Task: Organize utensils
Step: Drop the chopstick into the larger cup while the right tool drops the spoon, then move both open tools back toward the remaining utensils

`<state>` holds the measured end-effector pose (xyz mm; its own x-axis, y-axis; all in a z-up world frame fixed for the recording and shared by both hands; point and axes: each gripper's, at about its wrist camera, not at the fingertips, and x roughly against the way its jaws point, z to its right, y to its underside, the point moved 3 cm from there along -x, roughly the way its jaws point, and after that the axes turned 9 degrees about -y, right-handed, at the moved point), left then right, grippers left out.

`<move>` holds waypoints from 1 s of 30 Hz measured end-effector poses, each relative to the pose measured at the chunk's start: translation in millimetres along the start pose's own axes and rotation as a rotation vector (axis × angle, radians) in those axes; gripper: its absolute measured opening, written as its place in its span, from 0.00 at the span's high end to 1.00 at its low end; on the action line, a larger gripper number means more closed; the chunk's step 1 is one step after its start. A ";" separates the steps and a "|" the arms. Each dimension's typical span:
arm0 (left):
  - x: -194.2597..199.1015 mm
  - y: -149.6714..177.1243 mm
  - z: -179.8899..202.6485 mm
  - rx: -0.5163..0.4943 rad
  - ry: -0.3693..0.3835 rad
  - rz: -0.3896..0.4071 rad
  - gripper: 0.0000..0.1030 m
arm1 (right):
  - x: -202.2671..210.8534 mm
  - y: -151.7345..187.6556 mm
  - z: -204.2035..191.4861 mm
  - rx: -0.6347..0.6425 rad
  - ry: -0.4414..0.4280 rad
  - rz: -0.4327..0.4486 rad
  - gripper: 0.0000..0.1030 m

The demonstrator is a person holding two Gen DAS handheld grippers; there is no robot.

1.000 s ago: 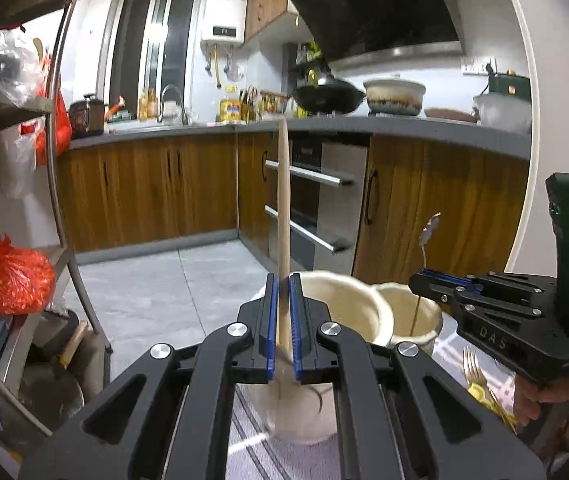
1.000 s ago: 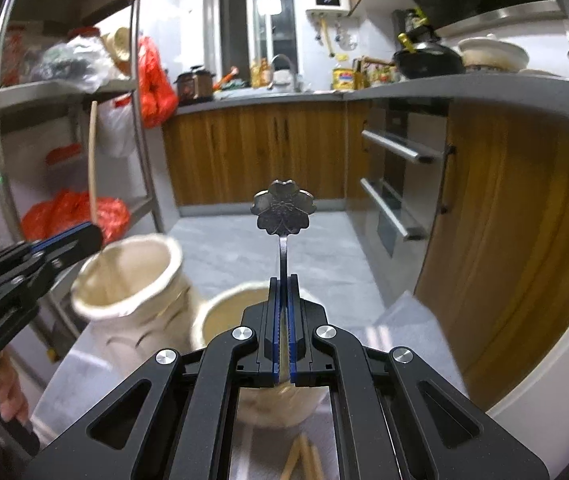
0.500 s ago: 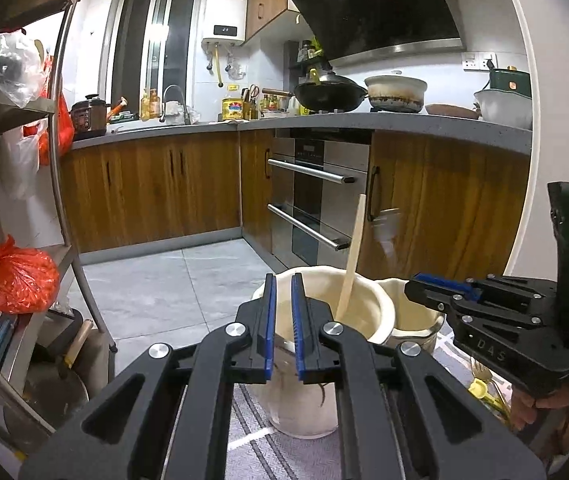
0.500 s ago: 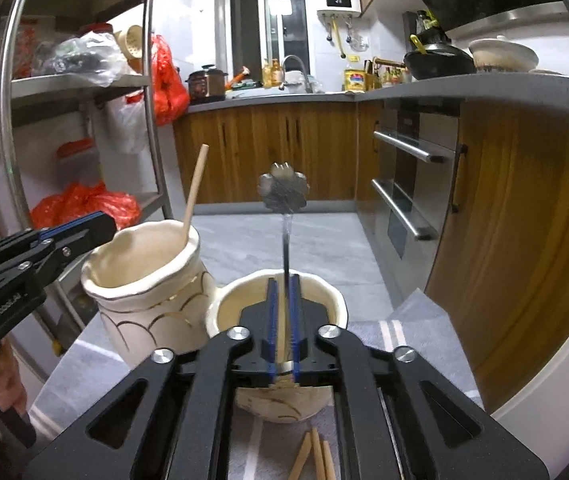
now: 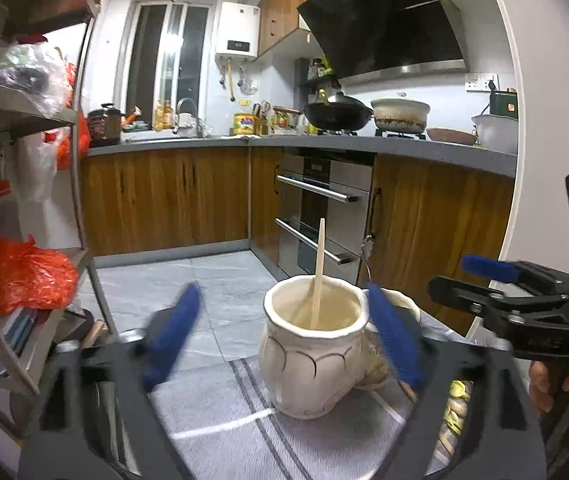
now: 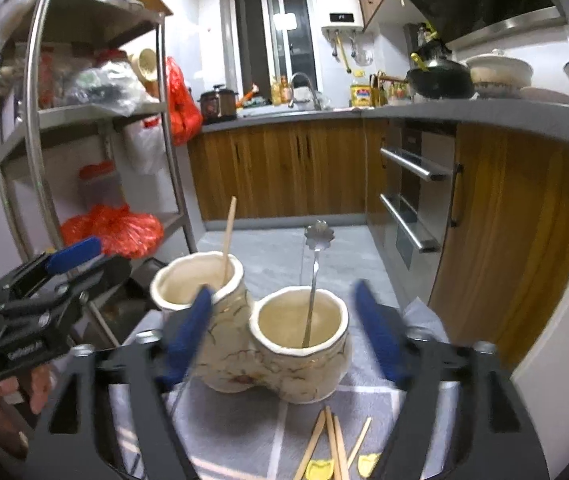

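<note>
Both jaws have just sprung open (nothing between them), wooden stick (image 5: 318, 276) and spoon (image 6: 314, 280) standing released in jars.

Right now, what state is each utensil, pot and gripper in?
Left gripper: open, jaws just opened, nothing gripped.
Right gripper: open, jaws just opened, nothing gripped.
Wooden stick: leaning in the taller cream ceramic pot.
Flower-topped metal spoon: leaning in the shorter cream pot.
Loose wooden utensils: lying on the striped cloth.

place: home kitchen | signs: wok (image 5: 338, 114) on stove, sink tap (image 6: 304, 88) (by window), wooden cabinets (image 5: 164, 200)
</note>
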<state>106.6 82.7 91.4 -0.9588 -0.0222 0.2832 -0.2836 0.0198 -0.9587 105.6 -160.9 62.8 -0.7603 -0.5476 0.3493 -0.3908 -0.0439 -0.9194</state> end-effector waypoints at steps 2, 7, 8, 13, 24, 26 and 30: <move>15.0 -0.2 -0.7 0.008 -0.002 0.020 0.06 | 10.0 3.3 1.0 -0.016 -0.003 0.018 0.05; 40.6 -0.5 -0.8 0.030 0.005 0.029 0.06 | 26.1 17.8 7.5 -0.029 0.037 0.023 0.05; 42.8 -1.7 0.0 0.033 0.008 0.028 0.06 | 28.6 21.0 9.4 -0.034 0.043 0.023 0.05; 55.3 3.3 9.0 0.019 0.005 0.015 0.05 | 42.4 35.1 20.7 -0.083 0.052 0.023 0.05; 57.0 26.0 40.8 -0.028 0.015 -0.056 0.05 | 56.5 53.2 44.1 -0.091 0.059 0.025 0.05; 54.4 29.0 49.6 -0.046 0.019 -0.069 0.05 | 55.4 56.2 49.6 -0.102 0.062 0.017 0.05; 48.2 35.0 65.5 -0.069 0.029 -0.088 0.05 | 52.2 61.6 59.2 -0.082 0.099 -0.001 0.05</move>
<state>51.5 16.8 69.8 -0.9301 0.0025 0.3674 -0.3657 0.0879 -0.9266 72.6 -241.7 13.7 -0.8061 -0.4618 0.3699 -0.4295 0.0267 -0.9027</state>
